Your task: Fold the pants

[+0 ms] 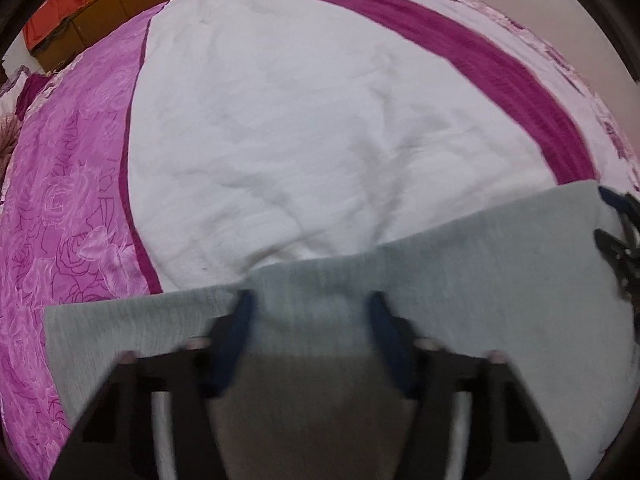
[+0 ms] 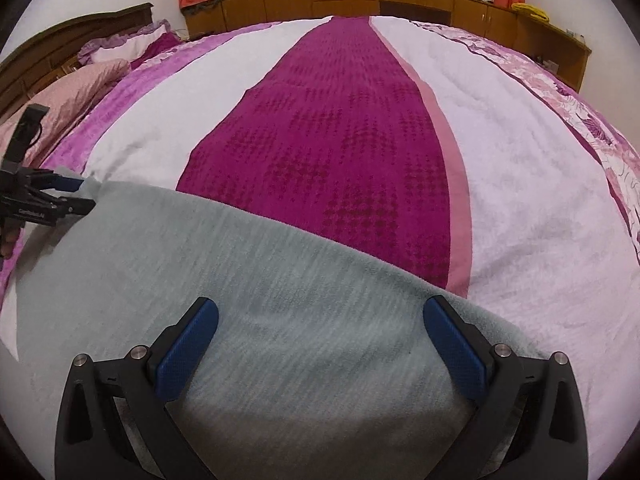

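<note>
Hovering over the grey pants (image 2: 248,280) on the bed (image 2: 320,140), both my jaws gape wide, empty; left gripper (image 2: 86,196) at nine o'clock, right gripper (image 2: 320,320).

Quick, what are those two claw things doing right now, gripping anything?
Left gripper: open, jaws spread over the grey pants, gripping nothing.
Right gripper: open, jaws wide apart above the pants, gripping nothing.

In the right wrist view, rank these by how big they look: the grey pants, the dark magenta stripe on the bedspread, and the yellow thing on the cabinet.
1. Grey pants, though nearness to the camera inflates them.
2. Dark magenta stripe.
3. Yellow thing, far off and tiny.
</note>
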Tool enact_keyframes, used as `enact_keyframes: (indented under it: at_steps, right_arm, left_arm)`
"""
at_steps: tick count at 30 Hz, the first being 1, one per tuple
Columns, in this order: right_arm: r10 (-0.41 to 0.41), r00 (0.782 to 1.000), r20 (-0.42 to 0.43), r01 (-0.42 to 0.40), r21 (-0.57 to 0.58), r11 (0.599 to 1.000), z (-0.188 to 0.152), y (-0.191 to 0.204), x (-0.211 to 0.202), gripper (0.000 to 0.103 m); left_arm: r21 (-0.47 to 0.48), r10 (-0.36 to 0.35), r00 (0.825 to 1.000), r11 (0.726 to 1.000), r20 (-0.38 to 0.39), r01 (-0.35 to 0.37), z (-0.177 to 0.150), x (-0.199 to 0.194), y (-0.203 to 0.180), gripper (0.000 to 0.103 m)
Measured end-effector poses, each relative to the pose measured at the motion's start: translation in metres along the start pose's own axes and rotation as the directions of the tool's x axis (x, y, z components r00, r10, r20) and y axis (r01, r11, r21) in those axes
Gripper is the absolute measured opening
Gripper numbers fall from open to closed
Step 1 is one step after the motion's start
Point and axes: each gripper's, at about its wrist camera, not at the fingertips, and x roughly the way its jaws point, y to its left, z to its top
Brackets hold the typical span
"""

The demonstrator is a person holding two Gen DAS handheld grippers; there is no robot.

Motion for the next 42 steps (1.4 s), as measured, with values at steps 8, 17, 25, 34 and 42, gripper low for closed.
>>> enact_keyframes:
  at_steps: [8, 17, 25, 34, 42]
  right_arm:
    - [-0.019, 1.000, 0.013, 0.019, -0.008, 1.000, 0.000, 0.000, 0.000, 0.099]
    - [-0.056, 0.998, 0.014, 0.057, -0.041, 0.998, 0.004, 0.010, -0.013, 0.069]
    - [-0.033, 0.997, 0.065, 0.030, 0.034, 0.999, 0.001, 0.016, -0.076, 0.000]
    - [0.035, 0.987, 0.158, -0.036, 0.002, 0.999, -0.025, 0.036, -0.162, 0.000]
    - [0.078, 0.994, 0.081, -0.095, 0.231, 0.968, -0.055, 0.016, -0.174, 0.031]
  left_arm:
    - [-0.077, -0.011, 0.999, 0.997, 0.042, 0.014, -0.016, -0.025, 0.014, 0.005]
    - [-0.108, 0.042, 0.992, 0.994, 0.122, -0.029, -0.029, -0.072, 0.000, 0.004]
    - [-0.112, 0.071, 0.974, 0.993, 0.213, -0.048, -0.067, -0.135, -0.025, 0.004]
    - [-0.148, 0.065, 0.957, 0.989, 0.282, -0.024, -0.130, -0.190, -0.048, 0.004]
    - [-0.249, 0.027, 0.951, 0.967, 0.307, 0.053, -0.203, -0.211, -0.065, 0.004]
